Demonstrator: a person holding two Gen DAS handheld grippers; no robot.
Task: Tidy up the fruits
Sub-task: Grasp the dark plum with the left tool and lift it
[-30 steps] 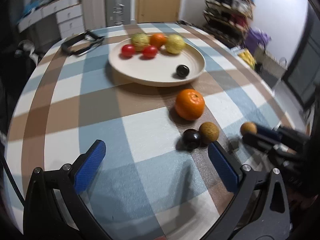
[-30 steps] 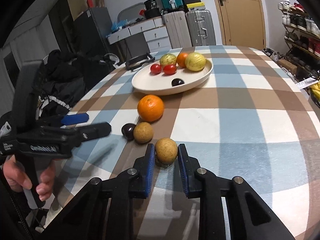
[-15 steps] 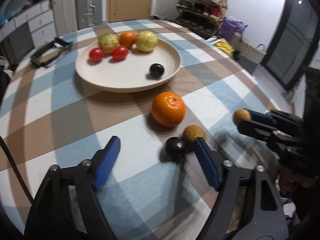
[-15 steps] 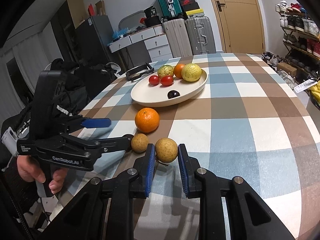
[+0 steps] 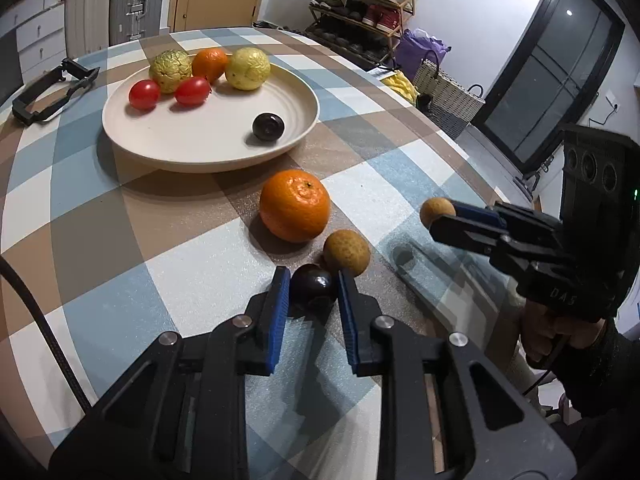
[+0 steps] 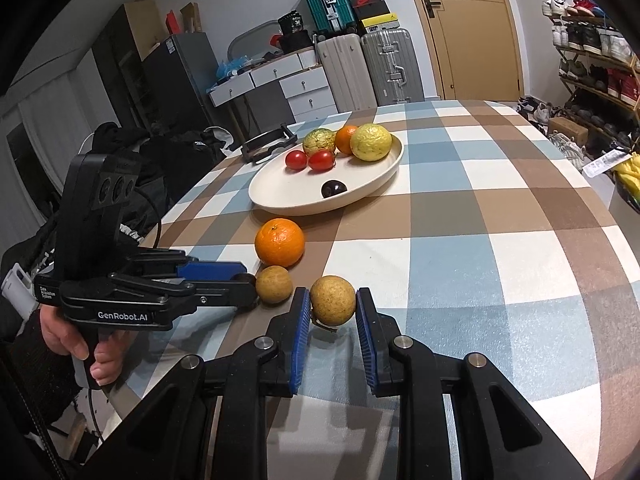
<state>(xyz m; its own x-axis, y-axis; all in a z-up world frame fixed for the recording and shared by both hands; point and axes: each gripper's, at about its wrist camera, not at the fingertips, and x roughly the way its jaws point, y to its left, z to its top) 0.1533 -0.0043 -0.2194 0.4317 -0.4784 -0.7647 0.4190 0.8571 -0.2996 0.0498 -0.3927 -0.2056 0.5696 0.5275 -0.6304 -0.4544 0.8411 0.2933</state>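
the checked table [image 5: 120, 216] is carrying a plate [image 5: 192, 152] of fruit, with an orange [image 5: 295, 205] sitting just in front of it. the left gripper [image 5: 310, 294] is pinching a dark plum [image 5: 311, 283], its jaws having just been closing on it. the right gripper [image 6: 333, 312] is clamping a brown longan [image 6: 332, 305].

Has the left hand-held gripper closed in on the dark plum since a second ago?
Yes. The left hand-held gripper has just been closing; its jaws, earlier wide apart and short of the brown fruit, now clamp the dark plum beside it.
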